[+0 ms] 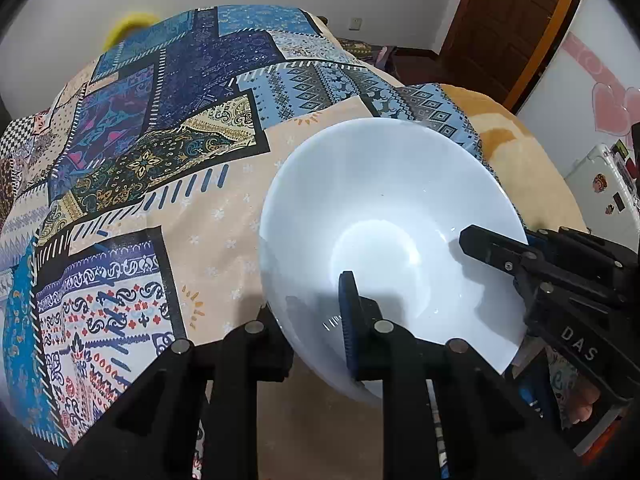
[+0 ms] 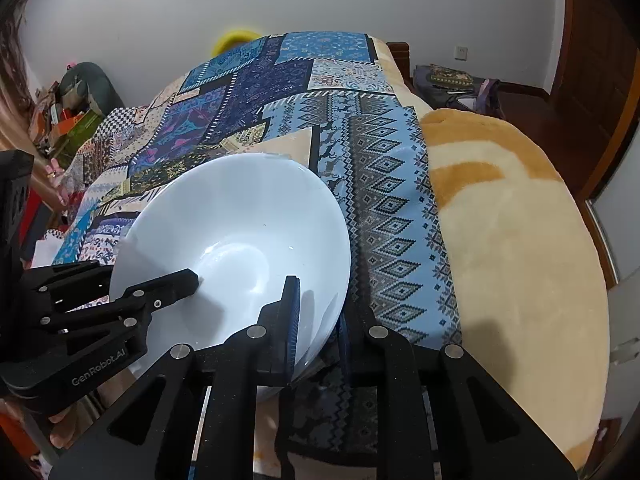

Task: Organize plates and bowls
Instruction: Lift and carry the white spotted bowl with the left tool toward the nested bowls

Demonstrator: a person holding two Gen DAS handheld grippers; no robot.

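A white bowl [image 1: 384, 216] is held tilted above the patterned patchwork cloth [image 1: 160, 160]. My left gripper [image 1: 316, 316] is shut on the bowl's near rim, one finger inside and one under the wall. My right gripper [image 2: 316, 320] is shut on the opposite rim of the same bowl [image 2: 240, 232], one blue pad inside and one outside. The right gripper shows in the left wrist view [image 1: 520, 256] reaching in from the right. The left gripper shows in the right wrist view [image 2: 160, 284] reaching in from the left.
The cloth covers a bed with a beige and orange fleece blanket [image 2: 512, 240] at its right side. A yellow ring-shaped object [image 2: 234, 38] lies beyond the far end. A wooden door [image 1: 508, 20] stands at the right, clutter [image 2: 68, 112] at the left.
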